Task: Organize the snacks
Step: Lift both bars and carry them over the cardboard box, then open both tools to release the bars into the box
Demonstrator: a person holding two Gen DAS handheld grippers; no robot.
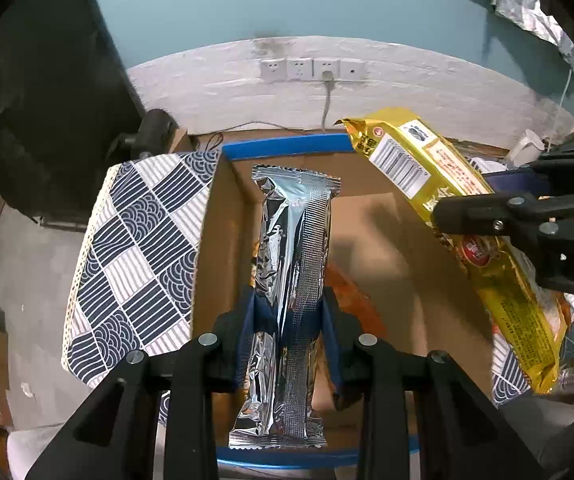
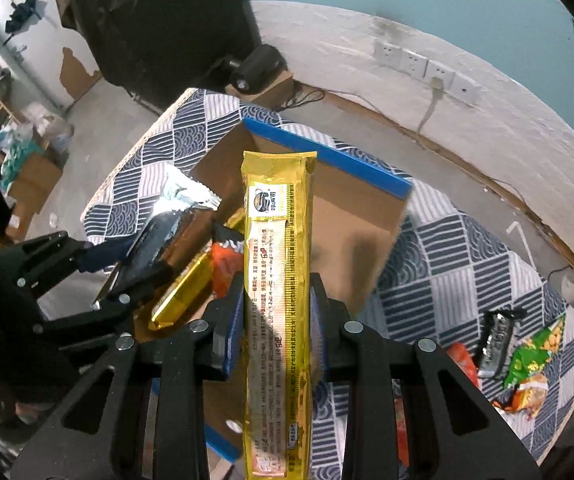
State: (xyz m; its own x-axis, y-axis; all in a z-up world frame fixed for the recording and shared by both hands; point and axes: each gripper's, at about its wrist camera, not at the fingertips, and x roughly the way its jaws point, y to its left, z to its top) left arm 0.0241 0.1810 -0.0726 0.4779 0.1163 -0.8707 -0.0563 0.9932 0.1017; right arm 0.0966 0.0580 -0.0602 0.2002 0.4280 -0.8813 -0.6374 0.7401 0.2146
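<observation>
A: What do the pinchers have?

B: The left gripper is squeezed tight on a silver snack pack. The right gripper is squeezed tight on a long gold snack pack. Both packs stick out far past the fingers.

A: Where are they?

B: Both hang over the cardboard box with blue tape on its rim. The silver one is on the left, the gold one on the right.

A: What's in the box?

B: A small gold pack and an orange pack, lying at the near left of the box.

A: And outside it?

B: The box sits on a blue and white patterned cloth. At the near right of the cloth lie a black pack, a green pack and more orange ones. Far off, the wall has white sockets.
</observation>
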